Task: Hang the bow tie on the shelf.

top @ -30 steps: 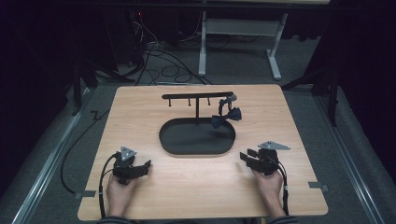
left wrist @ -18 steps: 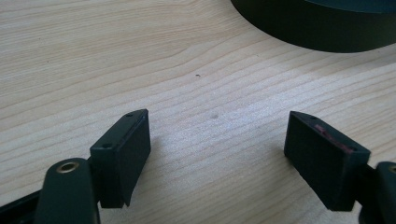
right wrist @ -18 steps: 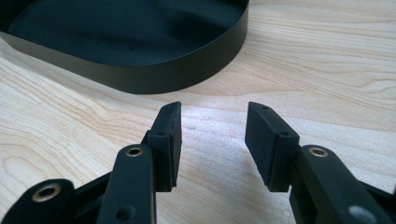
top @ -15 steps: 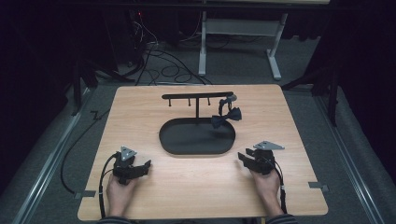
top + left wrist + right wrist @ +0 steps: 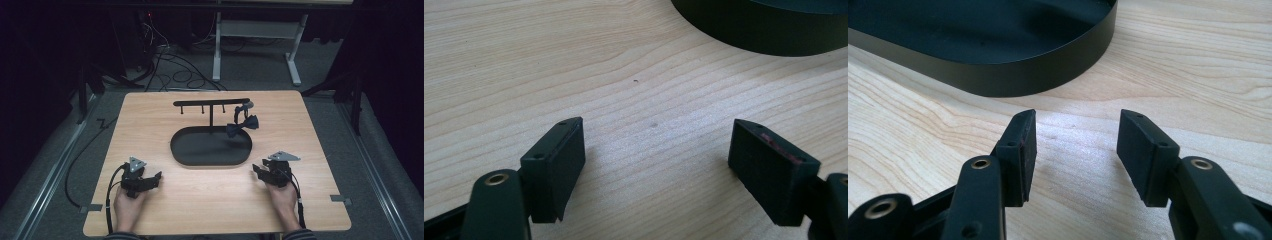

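Both claws rest low on the pale wooden worktop (image 5: 310,130), each in one of the person's hands, and neither has hold of anything. The right claw (image 5: 261,169) has its jaws apart with bare wood grain between the pads, and they have just been opening wider; the right gripper view shows that gap (image 5: 1075,150) aimed at the curved wall of the black oval metal tray (image 5: 1013,80) just ahead of it. The left claw (image 5: 152,178) stands wide too, its pads well apart over bare wood in the left gripper view (image 5: 656,167), with the tray's rim (image 5: 769,37) at the upper right corner of that view.

The tray (image 5: 180,154) lies at the middle of the worktop, between the two claws and a little beyond them, touched by neither. From its far side rises a thin black T-shaped stand (image 5: 211,102) with small pegs under its crossbar. A dark bow tie (image 5: 242,125) hangs near the right end of that bar, over the tray's right part.

Beyond the worktop, on the grey floor, lie loose black cables (image 5: 170,67) and the white legs of another desk frame (image 5: 295,65).
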A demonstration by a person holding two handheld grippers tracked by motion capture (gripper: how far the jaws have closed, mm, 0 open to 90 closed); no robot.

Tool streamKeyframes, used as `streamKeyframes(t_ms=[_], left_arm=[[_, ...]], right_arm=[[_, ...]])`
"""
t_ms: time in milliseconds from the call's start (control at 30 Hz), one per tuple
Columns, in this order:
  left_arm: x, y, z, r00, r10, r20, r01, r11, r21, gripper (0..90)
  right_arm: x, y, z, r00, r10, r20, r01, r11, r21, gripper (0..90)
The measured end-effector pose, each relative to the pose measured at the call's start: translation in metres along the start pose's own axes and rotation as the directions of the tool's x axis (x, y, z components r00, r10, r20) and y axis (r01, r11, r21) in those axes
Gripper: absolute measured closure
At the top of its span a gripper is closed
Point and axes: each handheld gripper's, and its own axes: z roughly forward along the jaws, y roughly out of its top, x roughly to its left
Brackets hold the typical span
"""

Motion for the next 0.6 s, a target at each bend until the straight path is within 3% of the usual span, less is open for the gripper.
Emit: streamKeyframes(t_ms=[600], left_arm=[[-0.0001,0.0000,0.0001,1.0000,0.000,-0.001,0.000,1.0000,-0.001,23.2]], right_arm=[[0.0037,-0.0008,0.0035,0.9995,-0.024,0.023,0.023,0.999,0.022,51.4]])
